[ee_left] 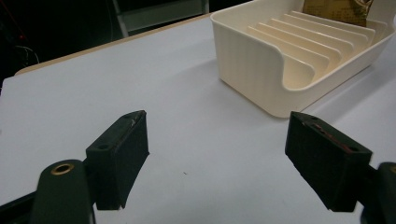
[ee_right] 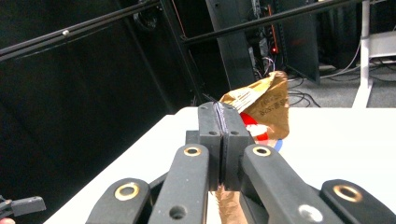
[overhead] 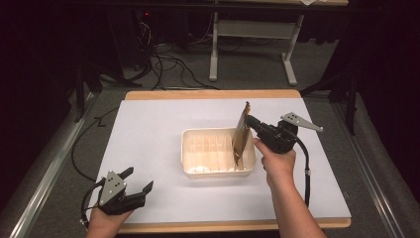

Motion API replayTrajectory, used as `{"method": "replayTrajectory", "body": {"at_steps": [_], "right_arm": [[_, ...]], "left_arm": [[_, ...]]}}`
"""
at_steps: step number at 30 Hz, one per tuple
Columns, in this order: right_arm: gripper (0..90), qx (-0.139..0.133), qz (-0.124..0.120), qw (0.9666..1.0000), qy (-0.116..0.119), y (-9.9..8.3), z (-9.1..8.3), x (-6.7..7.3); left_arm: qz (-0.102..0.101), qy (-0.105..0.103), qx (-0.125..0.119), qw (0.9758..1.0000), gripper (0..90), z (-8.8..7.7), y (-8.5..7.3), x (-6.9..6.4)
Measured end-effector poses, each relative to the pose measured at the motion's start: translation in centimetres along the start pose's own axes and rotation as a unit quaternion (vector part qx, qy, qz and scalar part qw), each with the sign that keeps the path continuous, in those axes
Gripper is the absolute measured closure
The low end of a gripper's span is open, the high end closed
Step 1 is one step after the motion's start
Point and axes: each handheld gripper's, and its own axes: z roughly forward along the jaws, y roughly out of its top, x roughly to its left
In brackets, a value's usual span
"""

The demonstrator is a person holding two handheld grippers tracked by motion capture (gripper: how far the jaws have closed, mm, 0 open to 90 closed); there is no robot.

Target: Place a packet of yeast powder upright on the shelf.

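While the right gripper (overhead: 249, 120) pinches a brown packet (overhead: 241, 136) upright, its lower end sits in the right end of the cream tray (overhead: 198, 151). Left gripper (overhead: 137, 181) rests spread wide, holding nothing, at the desk's (overhead: 148, 129) near left corner.

The rack tray (overhead: 218, 169) at frame centre looks like smooth cream plastic with a slight sheen. The packet (overhead: 241, 136) is crinkly brown paper or foil, kinda shiny. The tabletop (overhead: 148, 148) has a matt white sheet with a wood edge. Right tongs (ee_right: 224, 140): matt black plastic with brass rivets.

Tool (ee_right: 225, 140) clamping brown, perhaps paper, packet (ee_right: 266, 105)
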Motion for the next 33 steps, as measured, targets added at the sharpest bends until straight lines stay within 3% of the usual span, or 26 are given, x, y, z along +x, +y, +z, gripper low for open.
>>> {"method": "replayTrajectory", "body": {"at_steps": [10,14,27,33], "right_arm": [[90.0,0.022,0.003,0.9997,-0.001,-2.3,0.4,-0.7],[89.6,0.011,0.005,0.9999,0.009,-3.3,0.1,-0.9],[84.6,0.023,-0.004,0.9997,0.011,-2.7,-0.1,-0.6],[76.8,0.024,-0.005,0.9996,0.011,-2.1,-0.1,-0.3]], "left_arm": [[0.005,-0.005,0.003,1.0000,21.8,0.1,0.0,-0.1],[0.006,-0.006,0.004,1.0000,21.8,0.1,0.0,-0.2],[0.007,-0.007,0.005,0.9999,21.8,0.2,0.0,-0.2],[0.007,-0.006,0.004,1.0000,21.8,0.1,0.0,-0.2]]}}
